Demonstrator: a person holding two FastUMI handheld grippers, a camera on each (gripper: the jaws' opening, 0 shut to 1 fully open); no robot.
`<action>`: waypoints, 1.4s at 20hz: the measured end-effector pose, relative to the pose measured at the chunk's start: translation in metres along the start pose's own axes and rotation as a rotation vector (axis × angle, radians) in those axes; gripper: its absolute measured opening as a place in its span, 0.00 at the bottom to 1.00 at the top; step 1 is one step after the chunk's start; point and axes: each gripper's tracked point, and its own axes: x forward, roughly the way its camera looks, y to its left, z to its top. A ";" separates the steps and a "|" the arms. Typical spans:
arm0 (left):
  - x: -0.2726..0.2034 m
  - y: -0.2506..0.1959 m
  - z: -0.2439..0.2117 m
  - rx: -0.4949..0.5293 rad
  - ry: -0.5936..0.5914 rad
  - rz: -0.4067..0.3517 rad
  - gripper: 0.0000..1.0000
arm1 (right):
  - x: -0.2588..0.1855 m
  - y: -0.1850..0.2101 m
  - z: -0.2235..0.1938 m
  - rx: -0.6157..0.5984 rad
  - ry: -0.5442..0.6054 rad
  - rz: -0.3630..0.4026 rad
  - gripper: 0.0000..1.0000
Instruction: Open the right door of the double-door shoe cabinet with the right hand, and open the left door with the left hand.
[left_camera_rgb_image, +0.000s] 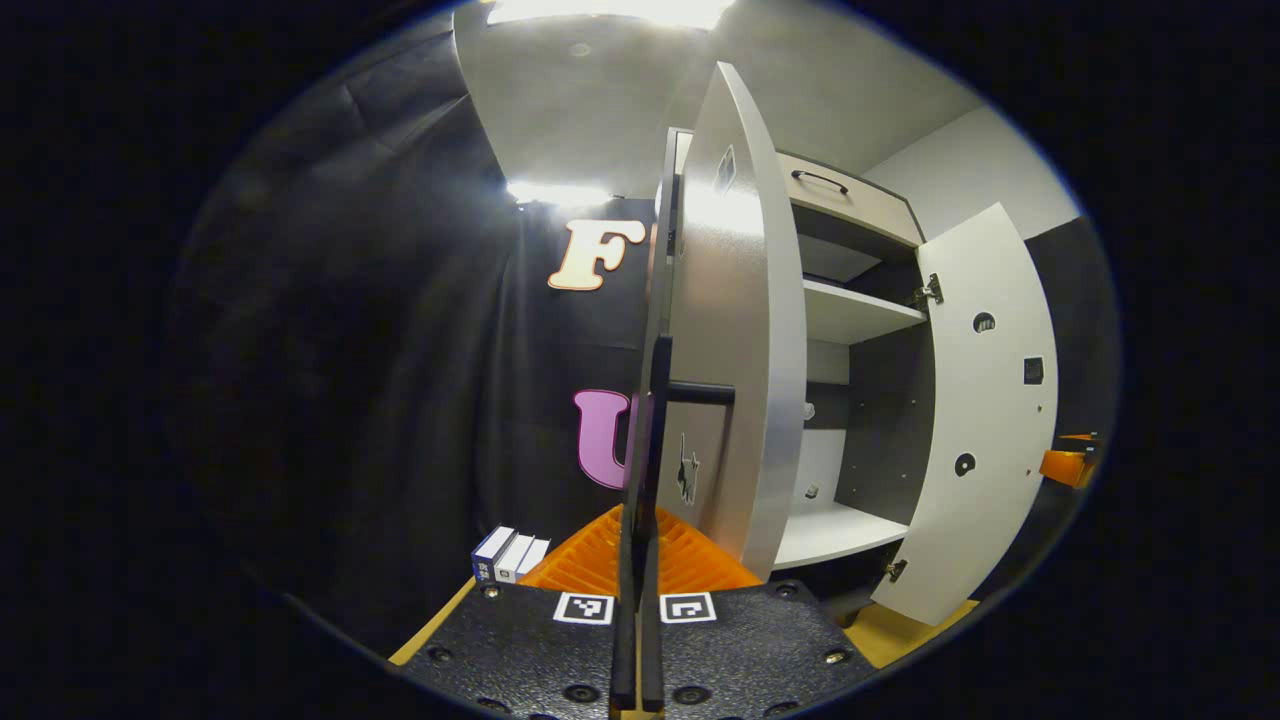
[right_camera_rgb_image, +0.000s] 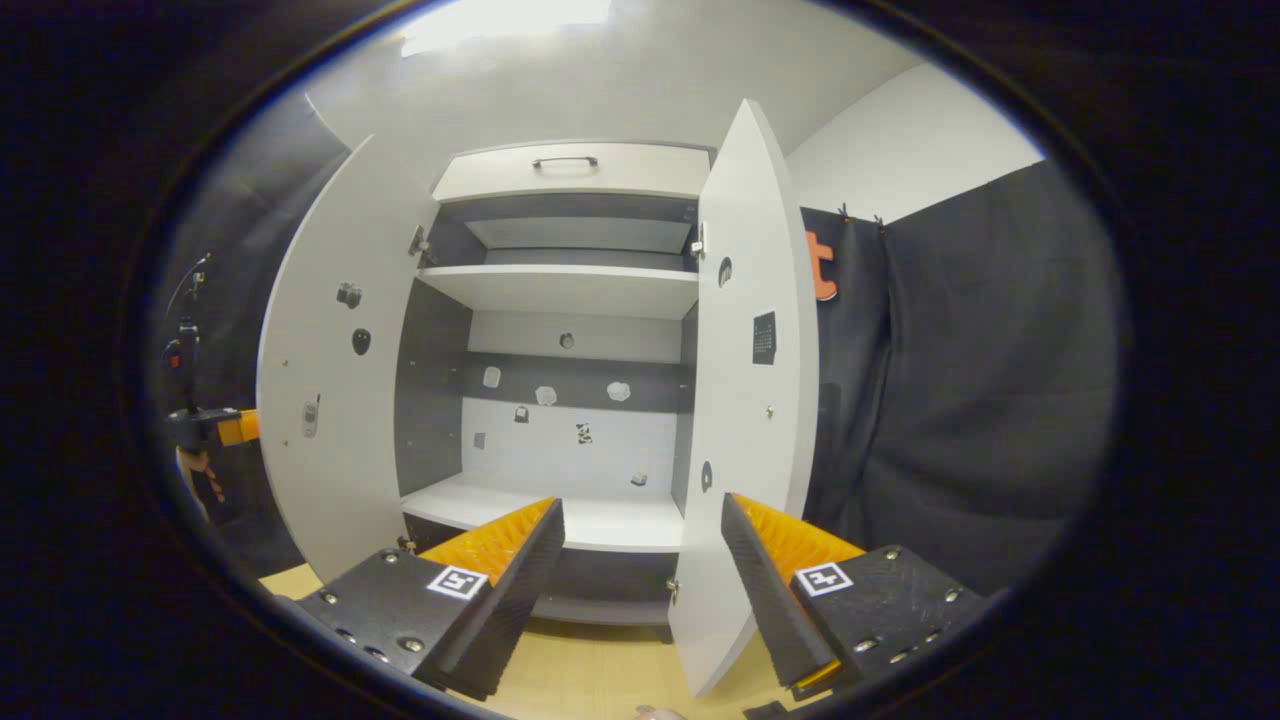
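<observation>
Both cabinet doors (right_camera_rgb_image: 345, 380) hang wide open, left gripper (left_camera_rgb_image: 640, 560) pinched together, seemingly on the left door's handle (left_camera_rgb_image: 655, 420), right gripper (right_camera_rgb_image: 640, 560) spread, holding nothing.

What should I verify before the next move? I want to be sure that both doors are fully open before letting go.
1. Right door swung open: ok.
2. Left door swung open: ok.
3. Left hand-held gripper closed on the handle of the left door: ok.
4. Right hand-held gripper open, holding nothing: ok.
5. Right hand-held gripper clear of the right door's lower edge, which sits between its fingers in the right gripper view: cannot tell.
</observation>
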 end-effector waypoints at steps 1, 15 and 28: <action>0.000 0.002 0.000 0.002 0.001 -0.005 0.02 | -0.001 0.001 0.000 0.000 -0.003 0.000 0.96; -0.002 0.014 -0.008 0.146 0.022 -0.030 0.00 | 0.001 0.002 -0.004 -0.020 0.016 0.015 0.96; -0.088 0.013 0.004 0.140 0.018 0.067 0.98 | 0.007 0.016 -0.010 -0.031 0.039 0.129 0.96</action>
